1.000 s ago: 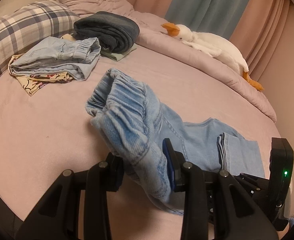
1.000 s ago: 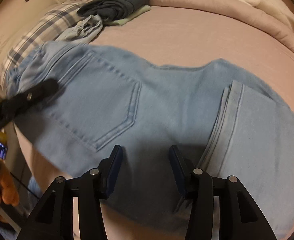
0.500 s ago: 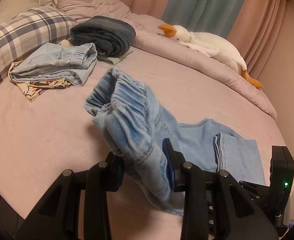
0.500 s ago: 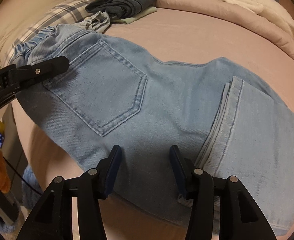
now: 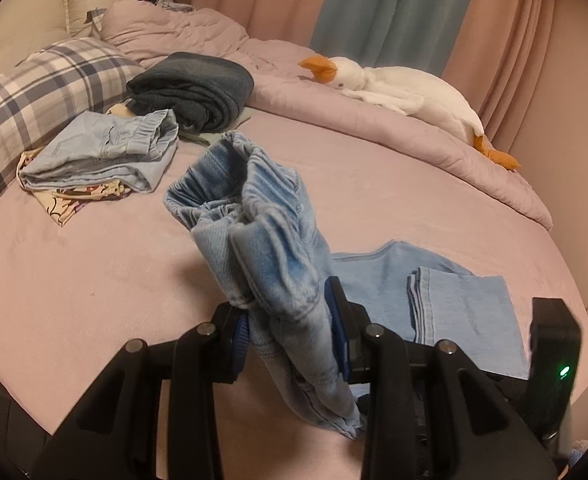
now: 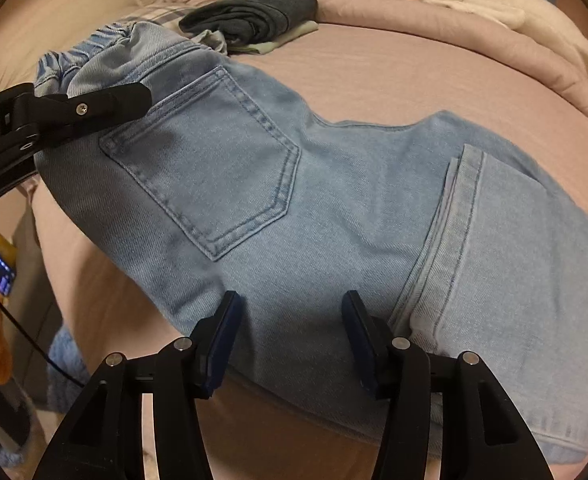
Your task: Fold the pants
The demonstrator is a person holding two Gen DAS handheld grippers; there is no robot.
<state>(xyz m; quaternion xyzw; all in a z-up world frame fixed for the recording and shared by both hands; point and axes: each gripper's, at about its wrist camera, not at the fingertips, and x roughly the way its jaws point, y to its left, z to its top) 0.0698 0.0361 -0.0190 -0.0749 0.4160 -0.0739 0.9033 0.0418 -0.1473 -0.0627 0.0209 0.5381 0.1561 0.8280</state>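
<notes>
Light blue jeans lie near the front edge of a pink bed, back pocket up, leg cuffs folded over them. My left gripper is shut on the jeans' elastic waistband and holds that end lifted off the bed. It shows in the right wrist view at the left. My right gripper is open, its fingers astride the jeans' near edge below the pocket. It shows in the left wrist view at the lower right.
A folded light denim garment on a patterned cloth, a folded dark garment and a plaid pillow lie at the back left. A white plush goose rests on the rolled duvet at the back right.
My left gripper has lifted the waistband higher and drawn it a little back. The right gripper has stayed open at the jeans' near edge.
</notes>
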